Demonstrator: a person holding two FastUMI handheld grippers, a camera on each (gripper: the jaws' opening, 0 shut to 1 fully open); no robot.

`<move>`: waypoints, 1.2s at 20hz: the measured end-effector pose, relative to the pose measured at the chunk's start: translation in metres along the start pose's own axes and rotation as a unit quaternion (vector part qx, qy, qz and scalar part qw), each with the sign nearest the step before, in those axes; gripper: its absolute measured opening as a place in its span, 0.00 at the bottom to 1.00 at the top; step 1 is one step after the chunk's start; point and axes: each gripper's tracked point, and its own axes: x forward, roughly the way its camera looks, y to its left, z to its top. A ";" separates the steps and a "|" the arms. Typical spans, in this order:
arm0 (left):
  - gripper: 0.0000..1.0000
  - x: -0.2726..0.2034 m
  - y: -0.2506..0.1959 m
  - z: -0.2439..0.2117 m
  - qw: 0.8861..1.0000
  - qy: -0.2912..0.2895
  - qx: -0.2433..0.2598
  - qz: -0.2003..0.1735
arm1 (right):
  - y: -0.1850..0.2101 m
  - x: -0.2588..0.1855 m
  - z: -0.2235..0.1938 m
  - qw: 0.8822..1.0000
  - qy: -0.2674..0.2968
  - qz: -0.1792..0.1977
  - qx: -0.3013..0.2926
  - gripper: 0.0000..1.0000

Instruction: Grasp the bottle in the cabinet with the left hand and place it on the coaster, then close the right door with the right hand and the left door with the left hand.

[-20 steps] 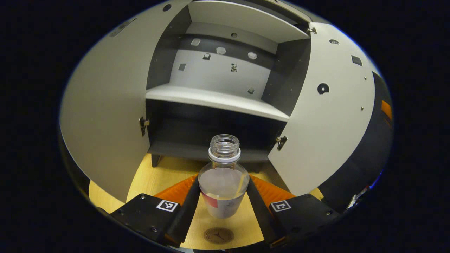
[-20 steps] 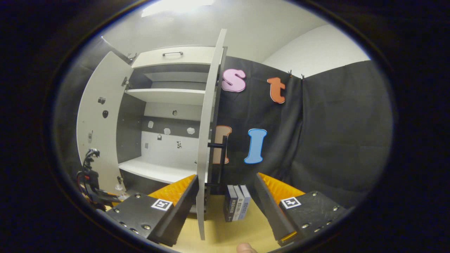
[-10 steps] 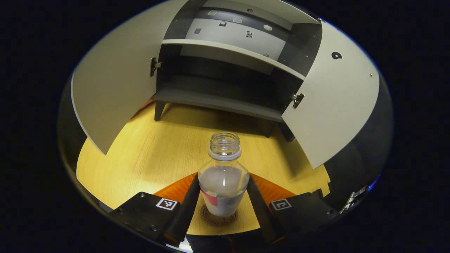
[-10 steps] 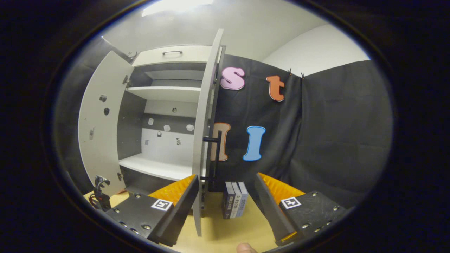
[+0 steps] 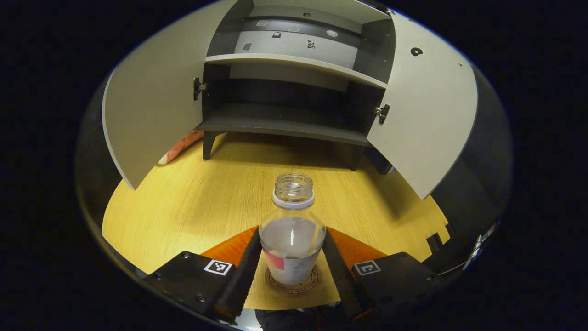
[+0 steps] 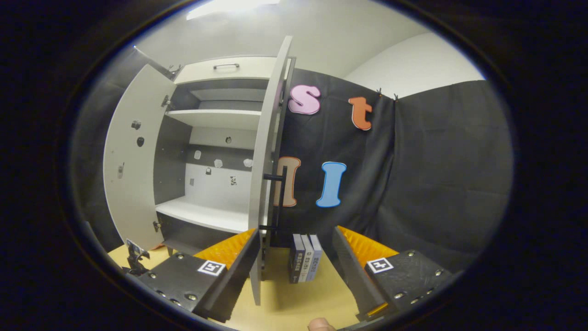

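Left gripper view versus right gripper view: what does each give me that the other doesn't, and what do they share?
Left gripper view: the left tongs closed on the clear uncapped plastic bottle, over the round brown coaster on the yellow wooden tabletop.

Right gripper view: the open right tongs, the right door's black bar handle and three upright grey-blue books.

Shared: the grey cabinet with both doors open.

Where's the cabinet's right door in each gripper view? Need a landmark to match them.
Left gripper view: the right door stands open at the right of the picture, its inner face toward the camera.
Right gripper view: the same door is seen nearly edge-on at centre, its dark bar handle just to its right.
Shared landmark: the white middle shelf inside the cabinet.
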 end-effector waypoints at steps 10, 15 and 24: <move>0.83 -0.016 -0.011 -0.011 0.999 0.011 0.033 0.011 | 0.015 0.006 -0.005 0.999 0.005 0.032 -0.006 0.94; 0.82 -0.029 -0.014 0.001 0.999 -0.001 0.048 0.019 | 0.020 0.007 -0.007 0.999 0.007 0.041 -0.004 0.94; 0.82 -0.053 -0.023 0.044 0.995 -0.040 0.091 0.027 | 0.020 0.011 -0.011 0.999 0.007 0.042 0.004 0.94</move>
